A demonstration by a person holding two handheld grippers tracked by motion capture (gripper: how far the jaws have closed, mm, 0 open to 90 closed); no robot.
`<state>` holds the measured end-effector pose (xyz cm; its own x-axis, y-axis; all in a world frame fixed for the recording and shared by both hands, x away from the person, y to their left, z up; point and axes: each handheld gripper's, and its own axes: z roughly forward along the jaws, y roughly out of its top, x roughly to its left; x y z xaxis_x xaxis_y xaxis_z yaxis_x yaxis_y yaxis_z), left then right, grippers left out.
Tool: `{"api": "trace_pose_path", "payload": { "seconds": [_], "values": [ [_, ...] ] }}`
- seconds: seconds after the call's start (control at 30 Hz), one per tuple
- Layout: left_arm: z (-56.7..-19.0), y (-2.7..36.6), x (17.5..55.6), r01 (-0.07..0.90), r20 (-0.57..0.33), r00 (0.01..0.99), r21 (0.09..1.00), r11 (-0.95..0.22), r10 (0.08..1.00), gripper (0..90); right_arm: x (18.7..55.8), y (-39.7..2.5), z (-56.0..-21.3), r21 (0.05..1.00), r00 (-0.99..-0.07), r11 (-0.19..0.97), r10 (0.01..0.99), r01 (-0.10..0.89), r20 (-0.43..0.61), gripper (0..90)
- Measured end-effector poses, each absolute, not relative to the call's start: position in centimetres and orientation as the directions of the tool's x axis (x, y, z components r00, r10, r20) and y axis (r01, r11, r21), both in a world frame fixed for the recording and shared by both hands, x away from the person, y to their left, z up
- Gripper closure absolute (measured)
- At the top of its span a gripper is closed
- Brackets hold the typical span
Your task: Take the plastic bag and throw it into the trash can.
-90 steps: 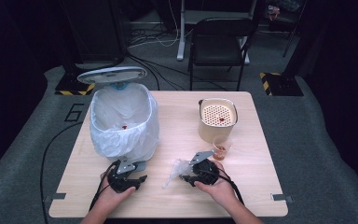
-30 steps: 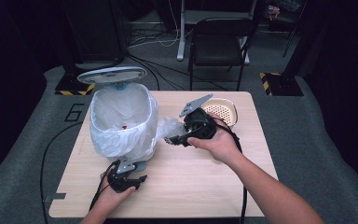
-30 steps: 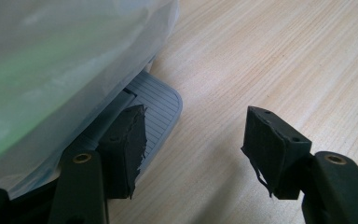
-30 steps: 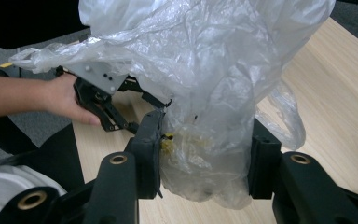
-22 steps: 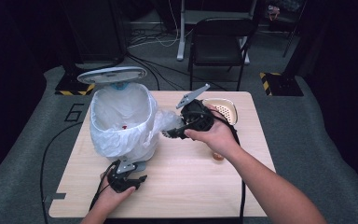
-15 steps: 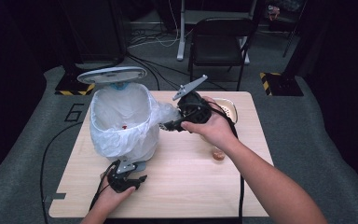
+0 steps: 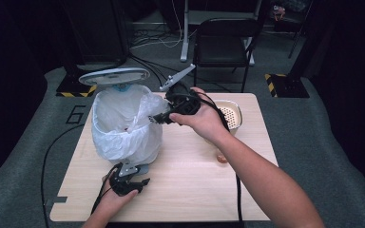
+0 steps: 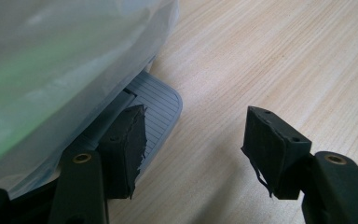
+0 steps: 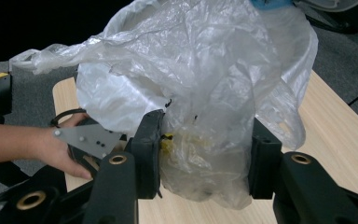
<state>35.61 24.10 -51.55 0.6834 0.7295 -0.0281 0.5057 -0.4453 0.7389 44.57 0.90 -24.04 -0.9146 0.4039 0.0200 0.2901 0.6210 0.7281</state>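
Note:
A pedal bin lined with a white bag (image 7: 123,128) stands at the table's left, its lid (image 7: 114,76) raised. My right gripper (image 7: 154,118) is at the bin's right rim, shut on a crumpled clear plastic bag (image 9: 200,140). The bag bulges between its pads and hangs below them, with something yellow inside. In the right gripper view the gripper (image 9: 203,158) faces the bin liner. My left gripper (image 7: 132,183) sits in front of the bin, open (image 8: 193,144). One of its pads rests over the grey ribbed pedal (image 8: 156,107).
A cream bowl with a perforated insert (image 7: 230,114) stands at the back right of the wooden table (image 7: 195,190). A small orange scrap (image 7: 222,158) lies in front of it. A black chair (image 7: 223,42) stands behind the table.
My right gripper lifted the clear bag from the table's front and carried it up and left to the bin's rim. The left gripper stayed at the pedal.

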Motion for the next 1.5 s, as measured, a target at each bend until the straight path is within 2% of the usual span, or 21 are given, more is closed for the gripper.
{"api": "trace_pose_path", "payload": {
  "seconds": [0.17, 0.2, 0.53, 0.83, 1.27, 1.5],
  "values": [
    [-51.7, 24.0, 35.6, 0.500, -0.028, 0.673, 0.753, -0.428, 0.739, 38.9, 45.1, 2.0, -23.7, 0.737, -0.916, 0.613, 0.401, 0.285, 0.021, 55.8],
    [-51.5, 24.2, 35.6, 0.508, -0.029, 0.689, 0.732, -0.453, 0.724, 38.9, 45.2, 2.3, -23.6, 0.737, -0.917, 0.614, 0.400, 0.283, 0.019, 55.8],
    [-51.5, 24.1, 35.5, 0.527, -0.040, 0.675, 0.724, -0.444, 0.736, 38.9, 46.0, 4.4, -23.6, 0.739, -0.916, 0.609, 0.400, 0.288, 0.028, 55.5],
    [-51.8, 24.0, 35.6, 0.515, -0.030, 0.661, 0.744, -0.425, 0.750, 38.9, 46.9, 6.2, -24.0, 0.750, -0.919, 0.600, 0.395, 0.279, 0.026, 55.2],
    [-51.7, 24.0, 35.6, 0.515, -0.037, 0.667, 0.744, -0.425, 0.744, 38.9, 47.4, 10.1, -26.4, 0.732, -0.920, 0.634, 0.391, 0.251, -0.023, 54.7],
    [-51.5, 24.2, 35.6, 0.521, -0.042, 0.680, 0.730, -0.442, 0.732, 38.9, 47.7, 11.3, -27.3, 0.721, -0.897, 0.634, 0.441, 0.279, -0.040, 54.8]
  ]
}}
